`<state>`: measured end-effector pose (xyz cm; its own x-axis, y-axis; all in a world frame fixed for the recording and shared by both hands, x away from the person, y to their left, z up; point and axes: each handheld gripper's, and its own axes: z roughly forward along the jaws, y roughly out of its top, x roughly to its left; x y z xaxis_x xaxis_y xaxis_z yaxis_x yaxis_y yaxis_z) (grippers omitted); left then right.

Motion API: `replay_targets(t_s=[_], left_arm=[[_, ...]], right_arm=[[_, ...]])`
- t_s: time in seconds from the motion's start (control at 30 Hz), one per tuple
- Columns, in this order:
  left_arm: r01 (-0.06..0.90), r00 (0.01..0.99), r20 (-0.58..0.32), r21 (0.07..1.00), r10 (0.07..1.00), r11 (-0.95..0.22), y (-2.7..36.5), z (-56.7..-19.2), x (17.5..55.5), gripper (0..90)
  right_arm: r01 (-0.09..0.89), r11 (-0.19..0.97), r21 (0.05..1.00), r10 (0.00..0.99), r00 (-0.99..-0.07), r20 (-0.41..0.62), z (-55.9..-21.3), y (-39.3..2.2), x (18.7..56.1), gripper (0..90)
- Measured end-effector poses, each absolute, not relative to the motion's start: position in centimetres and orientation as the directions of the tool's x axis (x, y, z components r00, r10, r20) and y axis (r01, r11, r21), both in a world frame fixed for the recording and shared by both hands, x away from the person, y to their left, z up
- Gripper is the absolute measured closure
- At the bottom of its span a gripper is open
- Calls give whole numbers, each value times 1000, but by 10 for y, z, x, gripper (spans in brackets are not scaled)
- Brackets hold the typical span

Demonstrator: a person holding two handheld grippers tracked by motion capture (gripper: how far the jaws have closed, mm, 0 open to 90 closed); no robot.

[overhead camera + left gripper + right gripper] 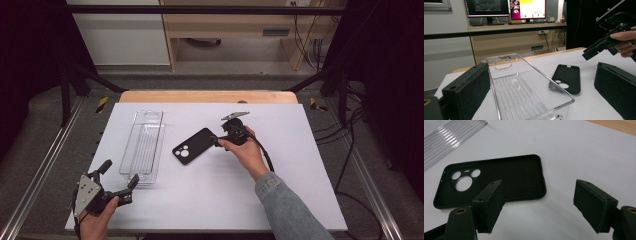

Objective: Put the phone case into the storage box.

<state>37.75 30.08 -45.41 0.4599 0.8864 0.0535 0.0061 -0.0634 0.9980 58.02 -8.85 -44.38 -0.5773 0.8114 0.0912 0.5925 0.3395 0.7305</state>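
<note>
Left hand-held gripper (118,183) wide open at the near left corner of the white tabletop (280,200), holding nothing. Clear plastic tray (143,146) just past it. Black phone case (194,145) flat in the middle. Right hand-held gripper (218,140) open at the case's right end, not gripping.

The table (300,200) is seen from above and behind; each gripper view sits low and close. The phone case (194,146) (567,78) (499,180) is shared by all three.
</note>
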Motion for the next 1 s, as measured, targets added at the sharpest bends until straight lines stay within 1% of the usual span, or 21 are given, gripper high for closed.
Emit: replay_targets(t_s=[0.07,0.13,0.33,0.57,0.77,1.0], left_arm=[[5,461,54,998,886,-64,301,-454,377,2],[7,461,54,998,886,-65,301,-454,378,2],[8,460,52,998,887,-62,301,-454,377,2],[9,461,51,998,886,-63,301,-455,378,2],[10,462,51,998,885,-63,301,-455,378,2],[11,465,50,998,884,-62,300,-455,378,2]], right_arm=[[602,323,731,812,-572,112,-446,-87,581,266],[606,307,734,813,-568,129,-448,-86,582,305],[604,272,749,818,-555,151,-456,-83,588,381],[618,240,749,816,-546,189,-463,-83,592,507],[610,241,755,826,-537,171,-467,-84,596,571],[619,232,750,833,-525,176,-474,-84,603,605]])
